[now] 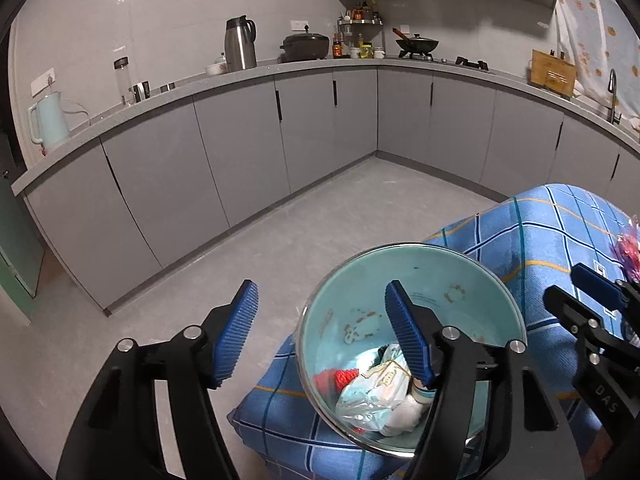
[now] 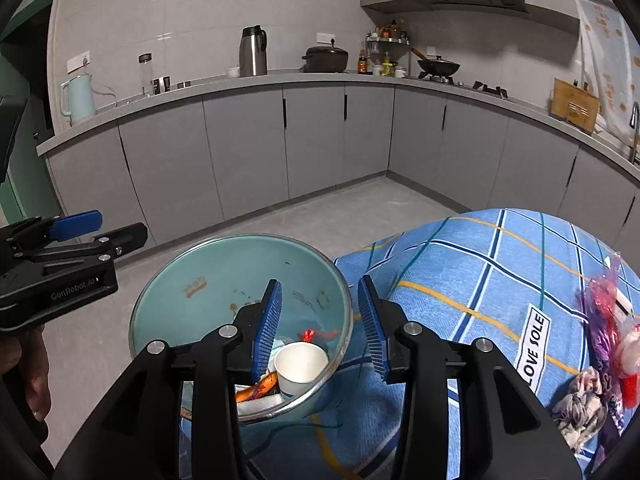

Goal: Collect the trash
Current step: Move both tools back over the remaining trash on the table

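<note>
Trash [image 2: 298,368], a white paper cup among wrappers, lies in the teal bin [image 2: 192,264] at the near left edge of the blue checked cloth [image 2: 460,280]; the cup's mouth points up and far. Left claw [image 1: 320,334] and right claw [image 2: 320,326] both gape, released, gripping nothing.

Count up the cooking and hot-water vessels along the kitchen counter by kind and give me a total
Steel thermos jug: 1
Light blue kettle: 1
Black lidded pot: 1
Black wok on the stove: 1
Total: 4
</note>
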Tool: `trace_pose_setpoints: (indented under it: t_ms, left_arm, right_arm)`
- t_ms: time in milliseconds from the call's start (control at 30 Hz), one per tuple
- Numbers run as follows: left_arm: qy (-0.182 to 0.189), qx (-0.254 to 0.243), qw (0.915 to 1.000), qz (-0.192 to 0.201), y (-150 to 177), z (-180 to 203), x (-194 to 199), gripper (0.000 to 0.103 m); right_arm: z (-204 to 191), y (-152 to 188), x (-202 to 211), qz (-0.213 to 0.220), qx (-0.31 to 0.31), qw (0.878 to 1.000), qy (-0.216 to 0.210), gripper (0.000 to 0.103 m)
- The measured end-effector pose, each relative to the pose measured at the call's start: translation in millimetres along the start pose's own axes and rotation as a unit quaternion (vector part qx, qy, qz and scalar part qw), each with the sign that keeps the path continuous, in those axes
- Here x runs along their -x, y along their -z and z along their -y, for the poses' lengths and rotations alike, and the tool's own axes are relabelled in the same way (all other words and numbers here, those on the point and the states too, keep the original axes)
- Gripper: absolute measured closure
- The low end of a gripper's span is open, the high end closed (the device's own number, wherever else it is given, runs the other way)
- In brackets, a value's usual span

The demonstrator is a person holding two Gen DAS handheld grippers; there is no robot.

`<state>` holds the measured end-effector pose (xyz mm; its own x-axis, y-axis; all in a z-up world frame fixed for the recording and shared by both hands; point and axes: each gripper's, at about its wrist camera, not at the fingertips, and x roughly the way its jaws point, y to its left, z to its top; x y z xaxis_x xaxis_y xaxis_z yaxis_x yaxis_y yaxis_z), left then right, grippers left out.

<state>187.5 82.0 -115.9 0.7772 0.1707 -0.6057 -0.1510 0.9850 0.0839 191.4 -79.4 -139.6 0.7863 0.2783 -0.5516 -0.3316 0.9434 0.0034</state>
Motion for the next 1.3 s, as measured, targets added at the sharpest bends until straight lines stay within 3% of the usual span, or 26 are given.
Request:
trace_pose_setpoints:
  t_ms: [267, 600, 900, 1300]
  left_arm:
    - [0.0, -0.005, 1.0, 0.005, 0, 7, 6, 0.013]
    - [0.024, -0.027, 0.9992, 0.015, -4, 36, 21, 0.007]
    - [0.073, -0.073, 0.9944, 0.025, -8, 100, 35, 0.007]
    - [0.138, -0.13, 0.9815, 0.03, -1, 189, 47, 0.006]
  right_arm:
    - [9, 7, 11, -0.001, -0.01, 1.0, 0.014, 0.05]
    - [48, 12, 47, 0.007, -0.034, 0.997, 0.075, 0.044]
    - [99, 26, 96, 0.027, -0.069, 0.989, 0.132, 0.04]
    - [159, 61, 148, 0.029, -0.118, 0.973, 0.198, 0.04]
